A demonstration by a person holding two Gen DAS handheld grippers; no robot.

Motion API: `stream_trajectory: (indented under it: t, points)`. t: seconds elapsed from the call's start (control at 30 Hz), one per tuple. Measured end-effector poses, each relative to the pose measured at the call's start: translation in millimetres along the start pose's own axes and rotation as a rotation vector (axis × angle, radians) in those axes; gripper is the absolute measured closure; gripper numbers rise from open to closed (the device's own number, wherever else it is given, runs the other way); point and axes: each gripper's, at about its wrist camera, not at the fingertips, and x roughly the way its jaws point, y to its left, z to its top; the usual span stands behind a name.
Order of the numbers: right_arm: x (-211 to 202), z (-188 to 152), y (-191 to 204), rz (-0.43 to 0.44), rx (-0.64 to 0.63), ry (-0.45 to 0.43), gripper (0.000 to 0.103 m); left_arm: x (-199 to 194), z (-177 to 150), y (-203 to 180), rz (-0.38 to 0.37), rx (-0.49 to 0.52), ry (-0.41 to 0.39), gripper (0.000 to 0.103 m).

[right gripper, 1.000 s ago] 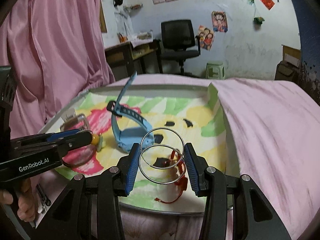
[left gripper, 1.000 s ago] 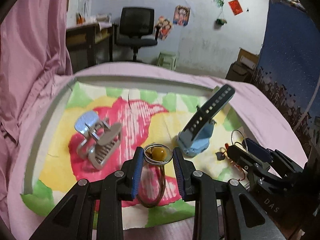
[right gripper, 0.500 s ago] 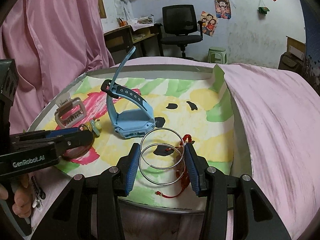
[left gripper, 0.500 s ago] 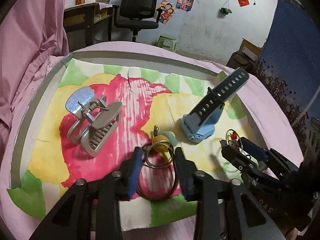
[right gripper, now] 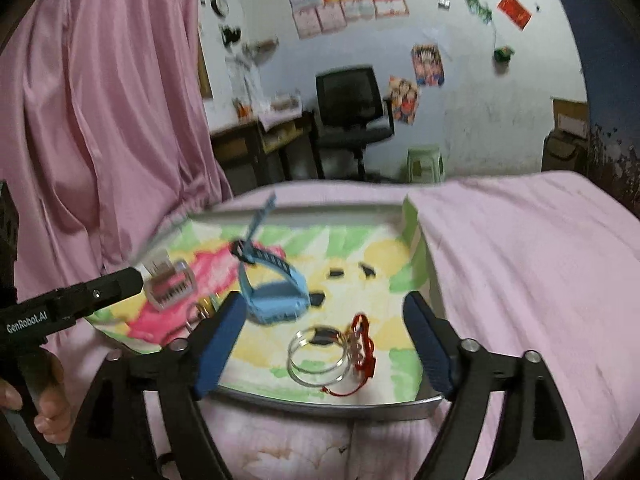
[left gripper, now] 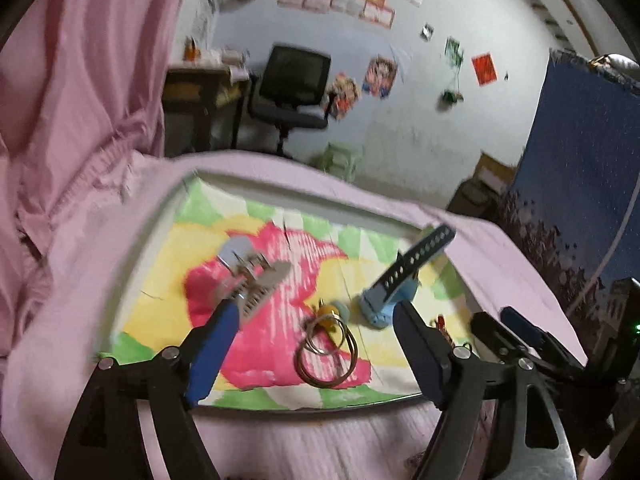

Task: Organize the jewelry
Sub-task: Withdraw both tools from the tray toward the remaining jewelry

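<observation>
A shallow grey metal tray (right gripper: 336,407) lined with a painted paper sheet in pink, yellow and green (left gripper: 264,356) sits on a pink cloth-covered surface (right gripper: 532,264). Nearest its front edge, in the right wrist view, a pair of thin silver hoop bangles (right gripper: 316,354) lies flat on the liner, with a red cord bracelet (right gripper: 362,346) touching their right side. In the left wrist view a dark bronze ring pair with a small yellow bead charm (left gripper: 326,344) rests on the pink patch. Further back stands a light blue smartwatch with a dark perforated strap (right gripper: 272,288), one strap pointing upward. A silver-grey hair claw clip (left gripper: 252,280) lies toward the far left of the tray.

The left gripper (left gripper: 308,354) is spread wide above the bronze rings, holding nothing. The right gripper (right gripper: 320,346) is likewise spread wide, its blue pads clear of the silver bangles. A hand (right gripper: 36,396) holds the left tool's handle
</observation>
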Motion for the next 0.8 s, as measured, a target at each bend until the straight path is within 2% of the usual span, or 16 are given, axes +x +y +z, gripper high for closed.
stream_trajectory:
  t: [0.1, 0.17, 0.27, 0.47, 0.8]
  points:
    - [-19.1, 4.1, 4.4, 0.018, -0.002, -0.071, 0.012, -18.1, 0.1, 1.2, 0.016, 0.010, -0.063, 0.018]
    - [-31.7, 5.1, 8.0, 0.038, -0.006, -0.113, 0.008, -32.4, -1.1, 2.2, 0.039, 0.014, -0.116, 0.007]
    - [-50.8, 5.0, 13.1, 0.057, -0.014, -0.170, 0.001, -51.7, -2.0, 5.7, 0.058, 0.019, -0.190, 0.001]
    - [-82.4, -1.0, 20.6, 0.058, -0.014, -0.241, 0.001, -87.0, -12.1, 7.0, 0.079, 0.032, -0.288, 0.000]
    - [-117.5, -15.7, 35.5, 0.055, -0.059, -0.292, 0.001, -130.9, -41.9, 7.2, 0.114, 0.098, -0.349, 0.000]
